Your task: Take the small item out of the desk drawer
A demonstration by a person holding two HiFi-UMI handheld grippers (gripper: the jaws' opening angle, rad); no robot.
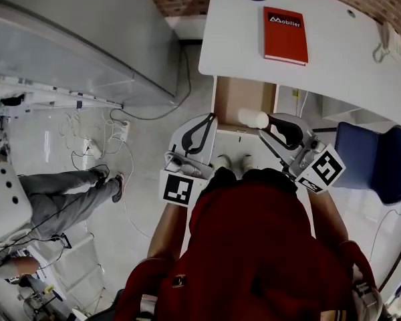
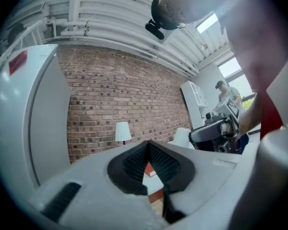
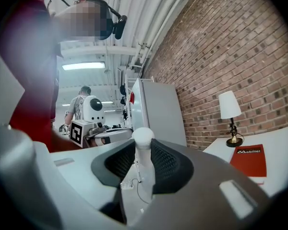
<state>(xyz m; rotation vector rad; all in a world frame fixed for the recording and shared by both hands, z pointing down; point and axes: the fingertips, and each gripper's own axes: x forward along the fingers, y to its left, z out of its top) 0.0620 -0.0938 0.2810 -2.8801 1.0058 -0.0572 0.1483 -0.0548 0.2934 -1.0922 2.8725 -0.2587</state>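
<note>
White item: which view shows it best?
Right gripper view: the white item sits close-up, clamped in the right gripper. Head view shows it small, over the open drawer. Left gripper view: a distant white patch.

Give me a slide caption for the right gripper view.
Right hand-held gripper clamps the small white item, lamp and red book on the desk behind.

- Head view: overhead, steeply down on desk (image 1: 334, 59), open drawer (image 1: 244, 99).
- Gripper views: low, near desk's front edge, facing brick wall (image 2: 125, 95); all share lamp (image 2: 121, 131).
</note>
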